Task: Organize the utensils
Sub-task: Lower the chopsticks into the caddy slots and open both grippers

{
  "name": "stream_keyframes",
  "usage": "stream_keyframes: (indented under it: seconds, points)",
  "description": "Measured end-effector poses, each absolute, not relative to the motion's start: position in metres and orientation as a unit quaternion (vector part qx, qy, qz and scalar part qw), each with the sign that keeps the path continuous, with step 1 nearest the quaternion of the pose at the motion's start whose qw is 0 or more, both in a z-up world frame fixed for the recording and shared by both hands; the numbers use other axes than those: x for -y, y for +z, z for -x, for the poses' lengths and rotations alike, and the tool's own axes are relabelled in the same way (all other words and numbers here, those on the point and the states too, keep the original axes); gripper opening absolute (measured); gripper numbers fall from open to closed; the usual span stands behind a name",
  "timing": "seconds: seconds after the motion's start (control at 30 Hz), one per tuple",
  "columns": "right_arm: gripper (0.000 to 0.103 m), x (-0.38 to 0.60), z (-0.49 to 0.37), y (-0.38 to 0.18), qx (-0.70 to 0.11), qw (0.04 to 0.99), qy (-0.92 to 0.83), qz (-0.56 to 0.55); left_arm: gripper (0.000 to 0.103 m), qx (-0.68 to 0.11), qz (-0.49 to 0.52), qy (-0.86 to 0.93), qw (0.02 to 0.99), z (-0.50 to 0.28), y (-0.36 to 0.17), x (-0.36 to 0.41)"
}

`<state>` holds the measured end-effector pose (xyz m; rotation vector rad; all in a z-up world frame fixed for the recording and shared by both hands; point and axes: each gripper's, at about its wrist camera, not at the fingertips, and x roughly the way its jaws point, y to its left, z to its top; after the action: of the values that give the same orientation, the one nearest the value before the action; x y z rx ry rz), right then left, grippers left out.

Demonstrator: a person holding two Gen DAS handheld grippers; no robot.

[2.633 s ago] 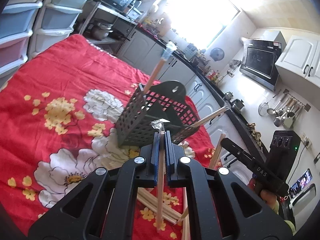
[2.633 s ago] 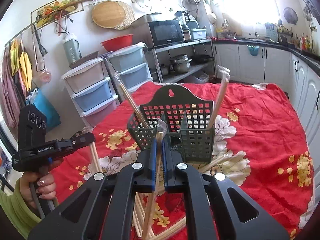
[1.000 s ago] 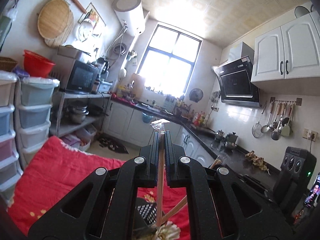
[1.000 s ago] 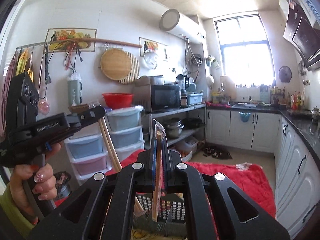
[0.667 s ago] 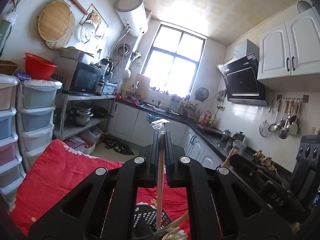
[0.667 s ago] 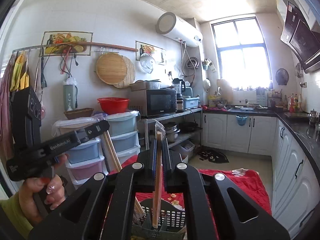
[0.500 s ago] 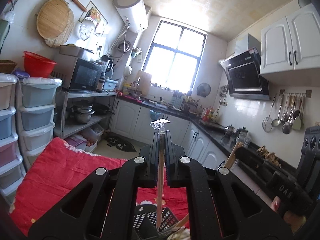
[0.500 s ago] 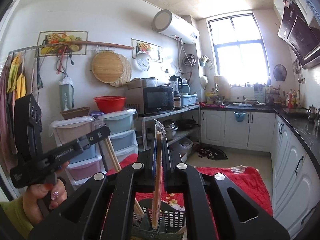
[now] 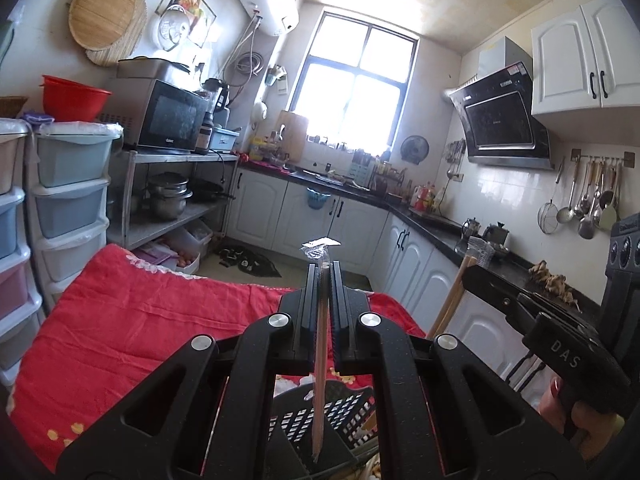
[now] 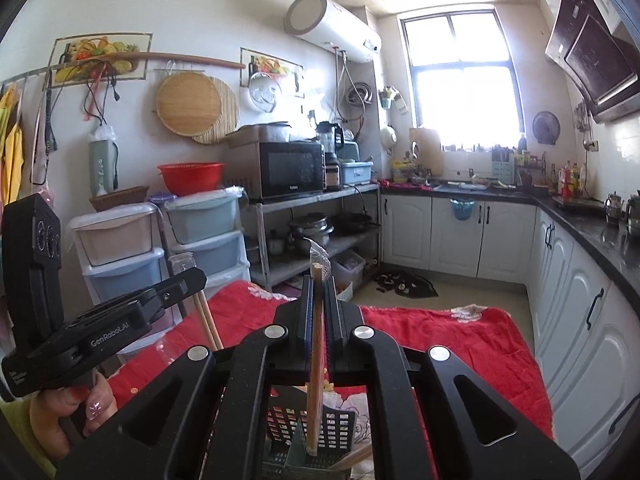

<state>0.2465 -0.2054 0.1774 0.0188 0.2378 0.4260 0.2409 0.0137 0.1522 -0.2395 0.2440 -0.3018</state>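
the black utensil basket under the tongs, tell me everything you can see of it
The black utensil basket looks like plastic, with grid-holed walls and an inner divider. It sits on the red flowered cloth, mostly hidden behind the tongs' bodies. The chopstick clamped in the right tongs points down into it, though whether its tip touches is unclear. Another wooden stick leans out at its right. In the left wrist view it shows below that tongs' own chopstick.

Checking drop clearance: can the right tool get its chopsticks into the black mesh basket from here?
Probably yes. The right tool holds the wrapped wooden chopsticks upright, tips just above the black mesh plastic basket; nothing visible blocks the opening.
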Motion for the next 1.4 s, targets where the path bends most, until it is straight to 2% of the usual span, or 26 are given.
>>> stream_keyframes:
  seconds: [0.47,0.57,0.6,0.67,0.8,0.87,1.0,1.13,1.4]
  points:
    - [0.006,0.206,-0.269,0.145,-0.159,0.964,0.209,-0.038,0.003,-0.159,0.127,-0.154,0.967,-0.255,0.121,-0.014]
    - [0.009,0.211,-0.27,0.14,-0.166,0.963,0.208,-0.048,0.006,-0.158,0.129,-0.155,0.967,-0.253,0.119,-0.015]
    - [0.012,0.212,-0.27,0.139,-0.168,0.962,0.208,-0.052,0.01,-0.157,0.129,-0.155,0.967,-0.251,0.119,-0.015]
    - [0.026,0.216,-0.269,0.139,-0.169,0.962,0.207,-0.061,0.019,-0.156,0.128,-0.156,0.967,-0.249,0.119,-0.015]
    - [0.03,0.221,-0.263,0.139,-0.169,0.962,0.203,-0.067,0.025,-0.164,0.136,-0.157,0.964,-0.245,0.119,-0.018]
    - [0.038,0.223,-0.262,0.139,-0.166,0.963,0.203,-0.066,0.031,-0.166,0.141,-0.158,0.963,-0.241,0.12,-0.021]
    - [0.041,0.226,-0.251,0.14,-0.161,0.966,0.195,-0.053,0.048,-0.167,0.14,-0.156,0.964,-0.233,0.126,-0.024]
    - [0.046,0.229,-0.24,0.141,-0.163,0.966,0.193,-0.046,0.059,-0.16,0.137,-0.152,0.966,-0.22,0.131,-0.026]
    - [0.052,0.234,-0.218,0.14,-0.162,0.967,0.192,-0.039,0.077,-0.169,0.139,-0.146,0.965,-0.202,0.127,-0.03]
